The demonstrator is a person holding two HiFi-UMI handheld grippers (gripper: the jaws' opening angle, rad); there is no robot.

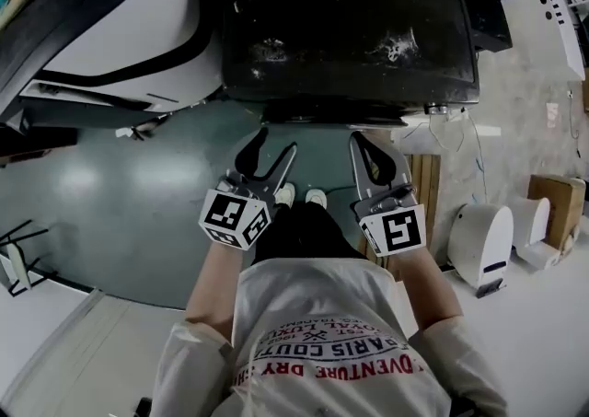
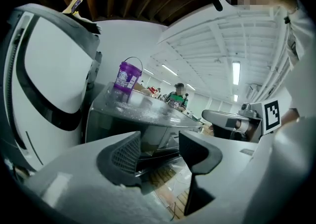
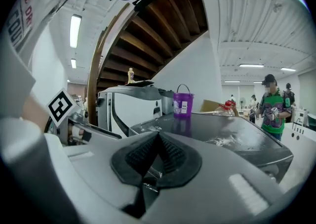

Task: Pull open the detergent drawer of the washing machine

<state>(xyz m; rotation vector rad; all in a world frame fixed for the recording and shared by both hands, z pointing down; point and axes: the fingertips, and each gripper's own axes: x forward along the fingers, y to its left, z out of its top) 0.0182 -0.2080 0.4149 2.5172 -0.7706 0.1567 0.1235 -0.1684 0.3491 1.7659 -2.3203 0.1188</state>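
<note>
The detergent drawer cannot be picked out in any view. It should sit on the front face of the dark grey, glossy-topped, box-shaped washing machine (image 1: 350,28), but the head view looks down on the top alone. The left gripper view shows only a dark strip of that front under the top's edge.

A small purple plastic bucket with a wire handle (image 2: 127,75) stands on the machine's top, toward its left side. A tall white appliance with a curved black band (image 1: 138,28) stands just left of the machine.

The 2 grippers are both in front of the machine, near its front edge and touching nothing. The left gripper (image 1: 273,153) has its jaws wide apart with nothing between them. The right gripper (image 1: 363,150) has its ribbed pads closed tip to tip on nothing.

This looks like the approach step, with the drawer not yet reached. The next move calls for finding the drawer's front on the machine's upper panel and bringing 1 gripper to its lip or recess. The gripper then closes on that edge and draws it straight back from the machine. The left gripper seems readier, since the right would first have to open.
</note>
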